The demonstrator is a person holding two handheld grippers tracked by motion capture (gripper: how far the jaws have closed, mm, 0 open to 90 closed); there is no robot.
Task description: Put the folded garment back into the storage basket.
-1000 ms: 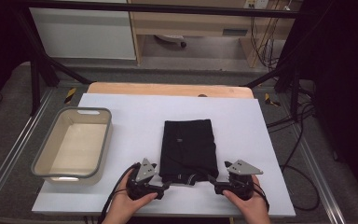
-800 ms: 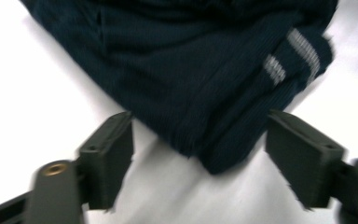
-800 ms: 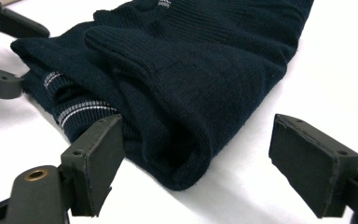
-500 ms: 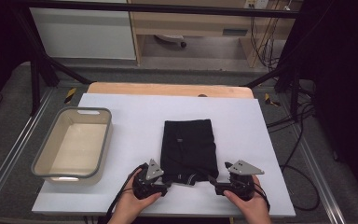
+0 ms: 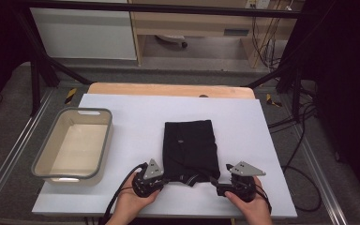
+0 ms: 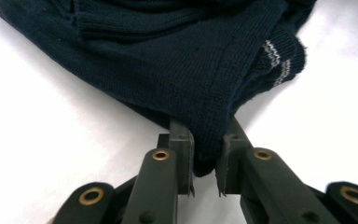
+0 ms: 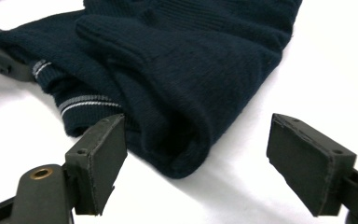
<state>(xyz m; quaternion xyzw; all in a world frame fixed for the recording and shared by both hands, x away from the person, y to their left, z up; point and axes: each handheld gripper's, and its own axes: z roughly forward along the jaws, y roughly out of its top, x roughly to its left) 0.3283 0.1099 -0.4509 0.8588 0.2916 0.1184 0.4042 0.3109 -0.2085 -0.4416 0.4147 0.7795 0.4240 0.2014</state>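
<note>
White covering spreads over the surface [image 5: 136, 112], with a strip of bare wood showing along its far edge. Nearest the person, the left tongs [image 6: 204, 179] have just been closing and now pinch the near left corner of a folded dark navy knit garment [image 5: 190, 145], the cloth bunched between the pads. The right tongs [image 7: 196, 163] stand spread wide at the garment's near right corner, with the folded edge lying between the jaws and neither pad pressing on it. A cuff with pale stripes [image 7: 86, 101] pokes out along the near edge. The garment lies at the middle of the surface. Left of it, well apart, sits a grey-rimmed tub [image 5: 104, 140]. Beyond the surface stand pale cabinets [image 5: 84, 33].
</note>
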